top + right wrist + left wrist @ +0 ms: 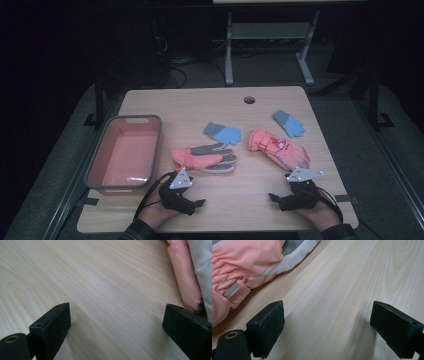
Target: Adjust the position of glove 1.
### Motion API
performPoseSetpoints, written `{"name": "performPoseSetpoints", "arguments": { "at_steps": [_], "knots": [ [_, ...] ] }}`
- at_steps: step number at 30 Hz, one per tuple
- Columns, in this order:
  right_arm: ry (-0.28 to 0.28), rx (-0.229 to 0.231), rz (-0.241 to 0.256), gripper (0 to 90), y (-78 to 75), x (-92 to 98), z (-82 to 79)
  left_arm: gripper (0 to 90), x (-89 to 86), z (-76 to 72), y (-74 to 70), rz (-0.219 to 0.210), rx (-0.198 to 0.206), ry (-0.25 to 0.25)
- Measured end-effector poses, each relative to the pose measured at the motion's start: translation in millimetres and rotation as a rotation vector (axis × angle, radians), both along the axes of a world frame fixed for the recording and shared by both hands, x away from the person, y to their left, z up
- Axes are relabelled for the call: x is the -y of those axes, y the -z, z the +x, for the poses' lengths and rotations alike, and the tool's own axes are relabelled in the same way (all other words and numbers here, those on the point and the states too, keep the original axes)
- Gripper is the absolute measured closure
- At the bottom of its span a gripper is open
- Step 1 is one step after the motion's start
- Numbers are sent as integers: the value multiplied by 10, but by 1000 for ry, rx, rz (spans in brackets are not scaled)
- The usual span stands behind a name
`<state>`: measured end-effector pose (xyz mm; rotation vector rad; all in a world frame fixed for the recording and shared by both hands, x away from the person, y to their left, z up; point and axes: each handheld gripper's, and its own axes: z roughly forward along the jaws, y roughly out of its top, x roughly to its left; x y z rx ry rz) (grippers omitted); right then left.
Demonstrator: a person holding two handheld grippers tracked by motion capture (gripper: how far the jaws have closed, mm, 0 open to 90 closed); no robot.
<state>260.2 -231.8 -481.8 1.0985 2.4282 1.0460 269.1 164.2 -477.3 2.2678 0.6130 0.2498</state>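
Observation:
Two pink ski gloves lie on the wooden table (240, 200). The left pink glove (202, 159) lies with its grey palm up, and its cuff (244, 262) is just beyond and left of my left gripper (327, 325). That left gripper (184, 176) is open over bare wood, holding nothing. The right pink glove (279, 146) has a red print on it, and one of its fingers (186, 277) runs beside the right jaw of my right gripper (116, 327). My right gripper (301, 175) is also open and holds nothing. Two small blue gloves (223, 132) (289, 123) lie farther back.
A pink basin (125, 155) with a grey rim stands at the table's left edge with nothing in it. A round cable hole (249, 99) sits near the far edge. Bare wood lies between the two grippers at the front. Beyond the table are dark floor and a desk frame.

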Motion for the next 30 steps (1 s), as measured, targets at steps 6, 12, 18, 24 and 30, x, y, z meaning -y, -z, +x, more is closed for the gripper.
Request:
{"name": "performPoseSetpoints", "arguments": {
  "at_steps": [6, 12, 18, 24, 30],
  "knots": [
    [1, -26, -23, 165, -56, -2, -5, 116, 0, 3, -1, 0, -1, 2],
    [-33, -53, -3, 303, -188, -4, 10, 116, -3, 7, -3, 5, 6, 7],
    [-13, -19, 31, 428, -359, 64, 96, 117, -8, 3, -4, 9, 7, 19],
    [7, -4, 21, 477, -454, 113, 266, 117, -4, 4, -3, 6, 5, 19],
    [44, 10, 19, 507, -550, 190, 472, 117, -4, 5, -8, 10, 1, 20]
  ]
}}
